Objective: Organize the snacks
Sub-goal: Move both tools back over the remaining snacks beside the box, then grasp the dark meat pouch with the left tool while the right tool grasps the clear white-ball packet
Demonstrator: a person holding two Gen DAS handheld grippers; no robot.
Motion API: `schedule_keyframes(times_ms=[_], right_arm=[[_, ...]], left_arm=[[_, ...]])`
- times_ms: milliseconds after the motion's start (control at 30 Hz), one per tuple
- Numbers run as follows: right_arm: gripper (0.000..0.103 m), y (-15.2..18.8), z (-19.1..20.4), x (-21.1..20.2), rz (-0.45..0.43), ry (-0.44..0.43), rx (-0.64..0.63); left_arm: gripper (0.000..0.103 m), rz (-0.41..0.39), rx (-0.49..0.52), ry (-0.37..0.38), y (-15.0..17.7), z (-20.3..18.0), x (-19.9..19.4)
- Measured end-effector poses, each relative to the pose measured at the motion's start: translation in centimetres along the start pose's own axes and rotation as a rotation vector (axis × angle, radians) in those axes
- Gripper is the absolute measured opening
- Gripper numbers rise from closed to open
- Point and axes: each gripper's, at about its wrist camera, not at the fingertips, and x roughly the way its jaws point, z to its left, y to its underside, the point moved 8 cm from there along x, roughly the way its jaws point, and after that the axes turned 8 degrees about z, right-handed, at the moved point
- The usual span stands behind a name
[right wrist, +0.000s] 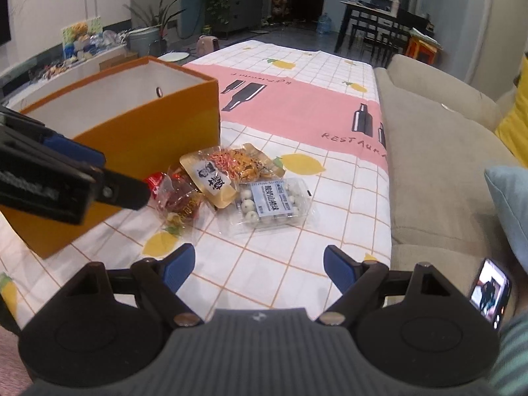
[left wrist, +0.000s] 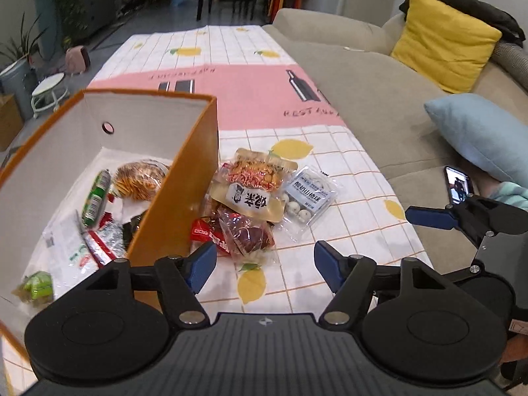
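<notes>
Orange on the outside and white within, the storage box point(left wrist: 184, 165) stands on the worktop point(left wrist: 330, 217), which wears a checked cloth with lemons and a pink band. Inside the box lie several snacks: a round bag of orange crackers point(left wrist: 140, 178) near its far right corner, a green tube-shaped pack point(left wrist: 95, 196) to the left of that, red-and-white wrappers point(left wrist: 99, 247) nearer the camera, and a small green packet point(left wrist: 36, 288) at the near edge.

Just outside the box's right wall sits a loose pile. A tan pouch of mixed nuts point(left wrist: 254, 184) lies on top, leaning over a clear bag of dark red dried fruit point(left wrist: 247, 237), with a red wrapper point(left wrist: 208, 236) tucked against the box's wall. To the right of the pouch, touching it, is a clear tray of white round candies point(left wrist: 307, 198) with a blue-grey label.

The left tool point(left wrist: 262, 265) hovers low beside the box's near right corner, its blue fingers spread wide and holding nothing. The right tool point(right wrist: 259, 264) hangs further from the box, short of the candy tray, also spread apart and empty.

Right of the worktop, away from the box, runs a beige sofa point(left wrist: 363, 105) with a yellow cushion point(left wrist: 442, 43) and a pale blue pillow point(left wrist: 475, 132).
</notes>
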Motion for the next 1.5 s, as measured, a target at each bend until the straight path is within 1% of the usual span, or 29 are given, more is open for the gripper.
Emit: schedule_keyframes(times_ms=[33, 67, 100, 133, 267, 333, 367, 400, 433, 500, 567, 700, 767, 867, 967, 1033, 1067, 1100, 1200, 1233, 1267, 1300, 1333, 1367, 1433, 1467, 1500], right_arm=[[0.082, -0.1, 0.0, 0.4, 0.005, 0.000, -0.012], [0.080, -0.3, 0.0, 0.8, 0.011, -0.003, -0.022], [0.074, -0.4, 0.0, 1.2, 0.015, -0.007, -0.032], [0.073, -0.6, 0.1, 1.7, 0.022, -0.011, -0.047], [0.073, -1.3, 0.1, 3.9, 0.035, -0.008, -0.108], [0.073, -1.6, -0.2, 5.0, 0.038, -0.002, -0.127], [0.074, -1.8, -0.3, 5.6, 0.037, 0.002, -0.140], [0.080, -1.9, -0.5, 6.1, 0.037, 0.009, -0.154], [0.089, -2.2, -0.6, 6.7, 0.036, 0.018, -0.166], [0.097, -2.7, -0.9, 7.5, 0.021, 0.019, -0.179], [0.099, -3.3, -1.3, 8.2, 0.013, 0.000, -0.175], [0.099, -3.9, -1.6, 10.0, 0.036, -0.062, -0.160], [0.099, -4.0, -1.6, 10.9, 0.046, -0.083, -0.151], [0.099, -4.1, -1.8, 11.6, 0.044, -0.111, -0.110], [0.093, -4.2, -1.8, 11.5, 0.037, -0.124, -0.090], [0.084, -4.1, -1.6, 11.2, 0.036, -0.114, -0.092], [0.083, -4.0, -1.6, 11.1, 0.041, -0.108, -0.086], [0.080, -3.9, -1.7, 10.9, 0.050, -0.106, -0.073], [0.074, -3.3, -2.0, 10.0, 0.077, -0.118, -0.006], [0.070, -3.0, -1.9, 9.7, 0.089, -0.127, 0.010], [0.066, -2.6, -1.8, 9.4, 0.100, -0.127, 0.014], [0.058, -2.3, -1.7, 9.0, 0.110, -0.112, 0.006], [0.052, -1.9, -1.4, 8.7, 0.122, -0.091, -0.015], [0.051, -1.4, -1.3, 8.4, 0.137, -0.078, -0.031], [0.044, -0.2, -0.9, 8.2, 0.187, -0.076, -0.036], [0.044, 0.4, -0.7, 8.1, 0.204, -0.086, -0.027], [0.044, 0.7, -0.6, 7.8, 0.204, -0.095, -0.019]], left_arm=[[0.078, 0.009, 0.000, 0.002, 0.0, 0.0, 0.5], [0.076, 0.019, 0.005, 0.003, -0.1, -0.1, 1.0], [0.074, 0.026, 0.007, -0.004, -0.2, -0.2, 1.5], [0.074, 0.032, 0.003, -0.014, -0.3, -0.2, 2.0], [0.073, 0.056, -0.025, -0.022, -0.8, -0.2, 3.8], [0.073, 0.069, -0.029, -0.043, -1.0, -0.1, 4.7], [0.073, 0.077, -0.032, -0.057, -1.0, 0.0, 5.1], [0.073, 0.084, -0.033, -0.063, -1.1, 0.1, 5.5], [0.073, 0.092, -0.035, -0.065, -1.2, 0.2, 5.8], [0.071, 0.111, -0.040, -0.074, -1.2, 0.4, 6.3], [0.069, 0.126, -0.049, -0.078, -1.2, 0.7, 6.7], [0.062, 0.146, -0.073, -0.062, -1.5, 1.1, 7.2], [0.055, 0.152, -0.072, -0.063, -1.6, 1.1, 7.4], [0.050, 0.161, -0.090, -0.054, -1.7, 1.5, 7.6], [0.046, 0.158, -0.090, -0.044, -1.5, 1.4, 7.6], [0.045, 0.153, -0.078, -0.043, -1.4, 1.2, 7.6], [0.044, 0.155, -0.074, -0.037, -1.3, 1.0, 7.5], [0.044, 0.159, -0.076, -0.027, -1.0, 1.0, 7.4], [0.044, 0.172, -0.091, -0.017, -0.4, 0.9, 7.2], [0.044, 0.176, -0.092, -0.015, -0.1, 0.9, 7.1], [0.043, 0.179, -0.093, -0.009, 0.1, 0.8, 6.9], [0.043, 0.183, -0.094, -0.003, 0.4, 0.7, 6.8], [0.043, 0.188, -0.094, 0.001, 0.8, 0.6, 6.7], [0.043, 0.191, -0.093, 0.003, 1.1, 0.6, 6.5], [0.043, 0.192, -0.092, 0.000, 1.6, 0.6, 6.2], [0.043, 0.193, -0.093, 0.001, 2.0, 0.7, 6.0], [0.043, 0.194, -0.096, 0.002, 2.3, 0.8, 5.9]])
